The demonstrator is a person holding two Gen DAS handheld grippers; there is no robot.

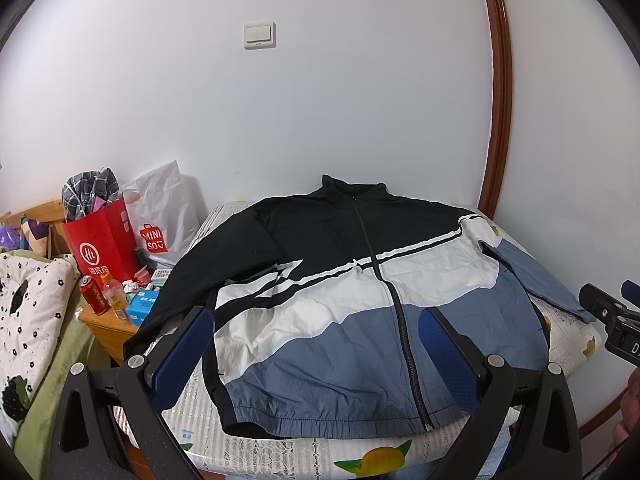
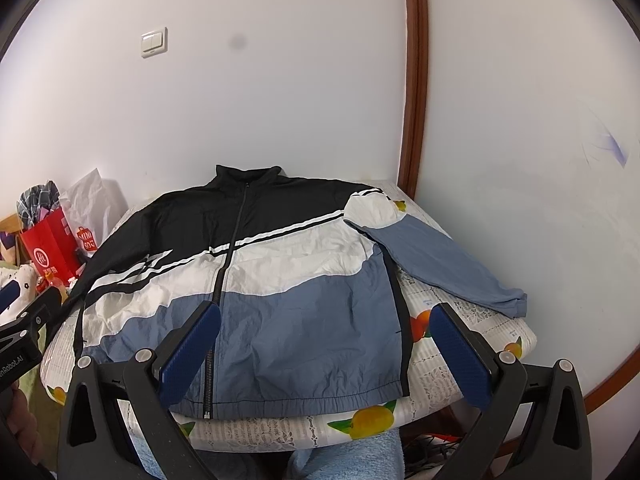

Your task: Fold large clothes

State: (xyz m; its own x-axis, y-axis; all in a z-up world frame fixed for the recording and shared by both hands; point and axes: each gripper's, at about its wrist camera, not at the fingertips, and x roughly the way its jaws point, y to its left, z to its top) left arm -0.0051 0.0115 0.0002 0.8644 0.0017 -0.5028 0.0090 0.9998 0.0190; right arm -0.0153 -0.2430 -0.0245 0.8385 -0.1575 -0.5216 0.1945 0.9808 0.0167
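Observation:
A zip jacket (image 1: 344, 304) (image 2: 256, 288) in black, white and blue lies flat, front up, on a round table covered by a fruit-print cloth (image 1: 380, 456) (image 2: 360, 420). Its collar points at the wall. Its blue sleeve (image 2: 444, 268) (image 1: 536, 280) stretches out to the right; the black sleeve (image 1: 192, 276) runs down the left side. My left gripper (image 1: 316, 320) hovers open above the hem, left of the zip. My right gripper (image 2: 326, 312) hovers open over the jacket's lower right part. Neither holds anything.
A red paper bag (image 1: 104, 240) and a white plastic bag (image 1: 164, 212) stand at the left against the wall. A red can (image 1: 91, 294), a bottle (image 1: 114, 296) and small boxes sit on a wooden nightstand (image 1: 108, 328). A brown door frame (image 1: 500, 92) rises at the right.

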